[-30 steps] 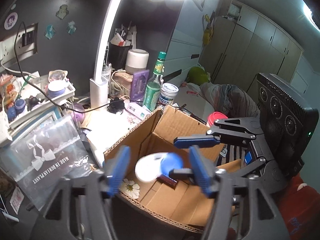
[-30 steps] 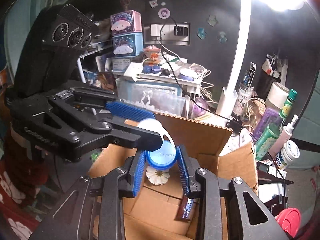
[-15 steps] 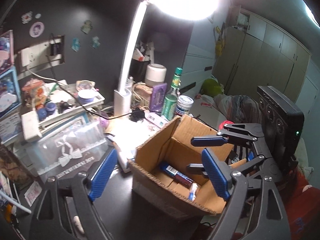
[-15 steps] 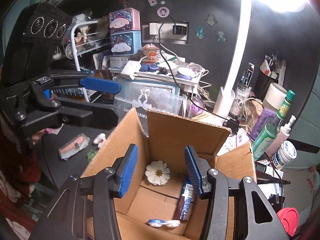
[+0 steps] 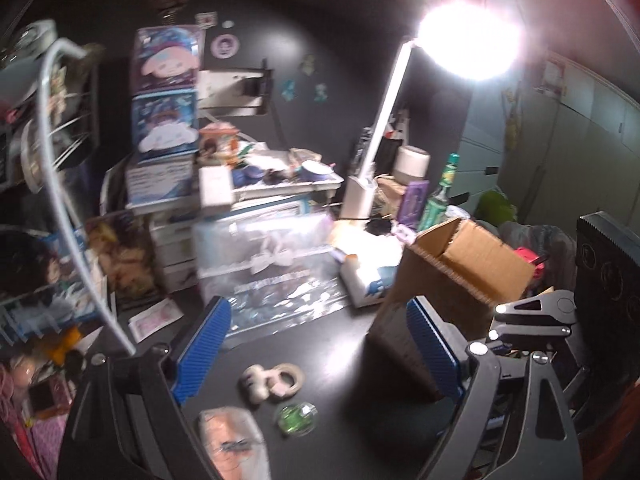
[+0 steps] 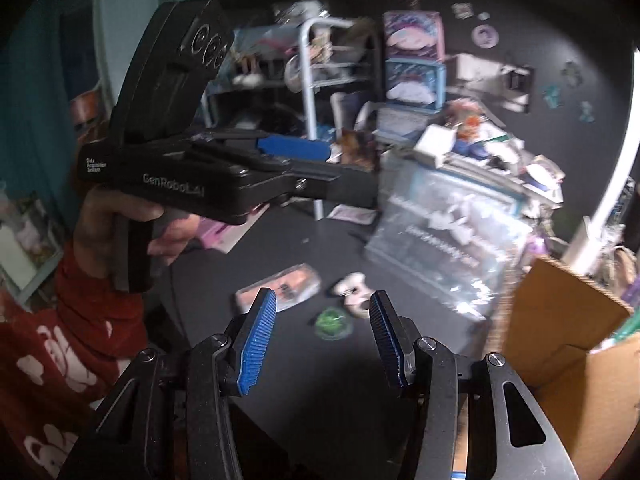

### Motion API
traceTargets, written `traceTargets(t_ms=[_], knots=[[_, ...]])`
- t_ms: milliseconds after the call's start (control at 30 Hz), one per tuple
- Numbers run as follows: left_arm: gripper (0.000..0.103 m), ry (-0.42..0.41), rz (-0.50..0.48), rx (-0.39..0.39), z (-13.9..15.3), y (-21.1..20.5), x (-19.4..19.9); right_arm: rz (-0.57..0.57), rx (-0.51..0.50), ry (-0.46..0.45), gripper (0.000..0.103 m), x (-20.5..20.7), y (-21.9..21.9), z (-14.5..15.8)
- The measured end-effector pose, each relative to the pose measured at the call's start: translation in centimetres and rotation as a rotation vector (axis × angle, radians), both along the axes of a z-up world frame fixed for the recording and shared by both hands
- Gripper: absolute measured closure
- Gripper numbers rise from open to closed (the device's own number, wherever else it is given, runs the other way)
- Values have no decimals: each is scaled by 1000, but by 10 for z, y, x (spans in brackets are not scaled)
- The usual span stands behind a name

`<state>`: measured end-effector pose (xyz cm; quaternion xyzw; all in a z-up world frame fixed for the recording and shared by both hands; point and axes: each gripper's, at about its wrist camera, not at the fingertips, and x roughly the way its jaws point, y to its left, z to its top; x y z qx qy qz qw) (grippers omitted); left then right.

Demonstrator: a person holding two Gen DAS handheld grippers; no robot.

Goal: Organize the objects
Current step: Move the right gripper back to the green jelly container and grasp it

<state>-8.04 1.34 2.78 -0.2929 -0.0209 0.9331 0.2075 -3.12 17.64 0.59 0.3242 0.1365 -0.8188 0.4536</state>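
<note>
My left gripper (image 5: pixel 320 348) is open and empty above the dark desk. Below it lie a white ring-shaped item (image 5: pixel 272 380), a green round item (image 5: pixel 296 420) and a clear packet with something pink (image 5: pixel 234 444). The cardboard box (image 5: pixel 452 284) stands to its right. My right gripper (image 6: pixel 324 340) is open and empty over the same items: the packet (image 6: pixel 280 286), the white item (image 6: pixel 354 290) and the green item (image 6: pixel 332 322). The box (image 6: pixel 560 320) is at its right. The left gripper's body (image 6: pixel 224 176) is at upper left in the right wrist view.
A clear zip bag with a bow (image 5: pixel 272 264) lies behind the small items. Stacked cartoon boxes (image 5: pixel 166 108), a cluttered white shelf (image 5: pixel 272 188), a desk lamp (image 5: pixel 384 120) and bottles (image 5: pixel 440 196) crowd the back. A wire rack (image 5: pixel 52 152) stands at the left.
The blue-capped white item was dropped into the box. Both grippers opened and swung left, away from the box, to the small items on the desk.
</note>
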Motion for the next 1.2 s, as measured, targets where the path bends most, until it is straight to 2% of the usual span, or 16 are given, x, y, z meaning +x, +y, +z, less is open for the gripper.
traceTargets(t_ms=[233, 400, 467, 700, 833, 900, 967, 1200], knots=[[15, -34, 83, -19, -43, -35, 16, 40, 66, -108, 58, -4, -47, -66], [15, -93, 129, -31, -76, -53, 18, 7, 133, -131, 58, -21, -66, -120], [15, -114, 133, -22, -86, -58, 18, -4, 144, -127, 58, -29, -69, -130], [15, -142, 139, -17, -106, -64, 17, -33, 198, -62, 58, -47, -82, -144], [15, -146, 136, -9, -108, -65, 13, -31, 229, -60, 59, -52, -87, -148], [15, -148, 134, -5, -108, -66, 11, -27, 240, -69, 67, -54, -87, -151], [15, -153, 133, -5, -109, -66, 10, -26, 247, -45, 71, -52, -87, -150], [15, -168, 122, -8, -111, -63, 10, -20, 241, -35, 73, -49, -85, -151]])
